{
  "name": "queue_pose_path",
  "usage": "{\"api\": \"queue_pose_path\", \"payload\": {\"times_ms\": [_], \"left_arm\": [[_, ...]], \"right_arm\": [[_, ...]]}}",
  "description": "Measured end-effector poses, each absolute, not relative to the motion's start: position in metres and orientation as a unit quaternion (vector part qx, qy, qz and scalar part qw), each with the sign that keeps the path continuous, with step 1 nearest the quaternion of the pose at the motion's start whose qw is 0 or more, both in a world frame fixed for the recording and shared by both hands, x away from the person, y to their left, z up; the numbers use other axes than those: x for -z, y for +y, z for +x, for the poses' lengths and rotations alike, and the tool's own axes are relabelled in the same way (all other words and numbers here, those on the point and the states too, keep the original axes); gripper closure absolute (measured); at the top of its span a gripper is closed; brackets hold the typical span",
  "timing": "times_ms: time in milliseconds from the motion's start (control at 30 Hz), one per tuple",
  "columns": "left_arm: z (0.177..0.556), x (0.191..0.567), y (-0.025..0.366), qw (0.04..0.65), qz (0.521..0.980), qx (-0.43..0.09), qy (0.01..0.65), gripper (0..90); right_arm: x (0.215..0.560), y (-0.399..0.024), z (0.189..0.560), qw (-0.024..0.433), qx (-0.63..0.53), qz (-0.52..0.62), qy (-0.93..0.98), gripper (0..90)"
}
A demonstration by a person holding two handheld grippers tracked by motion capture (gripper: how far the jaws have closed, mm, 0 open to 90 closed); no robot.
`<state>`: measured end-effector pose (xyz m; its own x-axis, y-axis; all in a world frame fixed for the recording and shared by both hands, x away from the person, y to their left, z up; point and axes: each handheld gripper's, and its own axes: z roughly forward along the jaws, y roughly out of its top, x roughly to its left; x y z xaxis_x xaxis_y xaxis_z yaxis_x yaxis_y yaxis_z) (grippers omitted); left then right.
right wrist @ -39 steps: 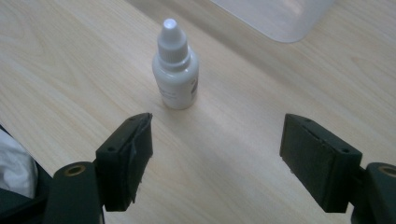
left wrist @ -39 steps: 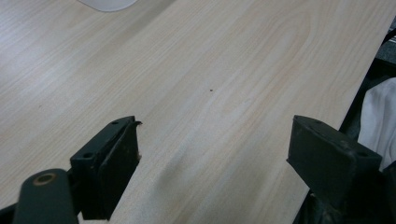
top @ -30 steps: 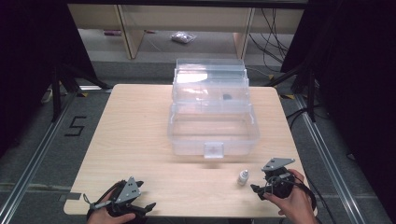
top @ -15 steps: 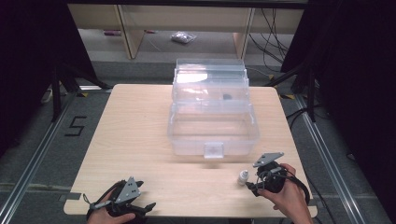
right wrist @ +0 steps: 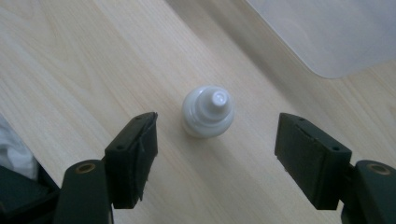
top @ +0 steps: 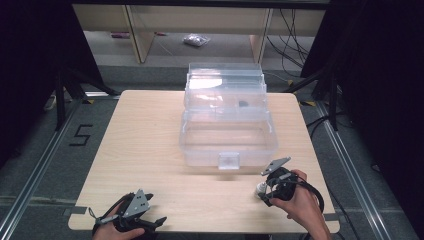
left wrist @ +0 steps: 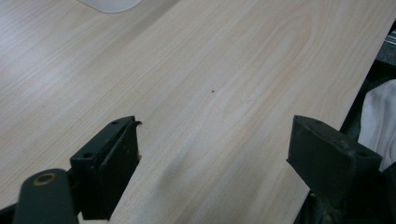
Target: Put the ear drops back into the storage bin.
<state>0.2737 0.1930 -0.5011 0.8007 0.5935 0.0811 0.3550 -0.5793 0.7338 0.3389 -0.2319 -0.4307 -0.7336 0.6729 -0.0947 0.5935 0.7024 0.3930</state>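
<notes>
Where the table (top: 150,145) runs out toward us, we see the left gripper (top: 159,221) resting almost on the near edge, its jaws spread wide over bare wood in the left gripper view (left wrist: 212,140), with the table's edge just beyond the jaw on that view's right side and a bit of white cloth (left wrist: 379,116) past it. The whole left half of the tabletop lies open, and so does the near strip between the two grippers. The right gripper (top: 264,193) sits near the right near corner, held in the person's right hand (top: 300,202), with some room between it and both the near and right edges. Its jaws stand wide apart too, and in the right gripper view the small white bottle (right wrist: 208,112) stands upright on the wood between them, touching neither jaw (right wrist: 215,154). Compared with a second ago, we find the right gripper has moved left and closed in on the bottle, which in the high view (top: 260,189) now sits right at the jaw tips instead of apart from them; the bottle itself has not shifted, and the left gripper has stayed where it was. The clear plastic box (top: 227,142) stands in the middle of the table, just beyond the bottle, its lid open toward the far edge. Its lower bin looks empty, though we cannot be sure through the clear walls, and a small dark item (top: 242,104) shows in the upper tray; we cannot tell what it is.
</notes>
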Motion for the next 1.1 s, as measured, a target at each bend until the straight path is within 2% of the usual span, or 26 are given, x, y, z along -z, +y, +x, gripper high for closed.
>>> {"api": "queue_pose_path", "payload": {"times_ms": [1100], "left_arm": [[0.272,0.500,0.193,0.371,0.873,-0.160,0.274,15.9]], "right_arm": [[0.450,-0.210,0.365,0.077,-0.105,0.306,0.943,51.5]]}}
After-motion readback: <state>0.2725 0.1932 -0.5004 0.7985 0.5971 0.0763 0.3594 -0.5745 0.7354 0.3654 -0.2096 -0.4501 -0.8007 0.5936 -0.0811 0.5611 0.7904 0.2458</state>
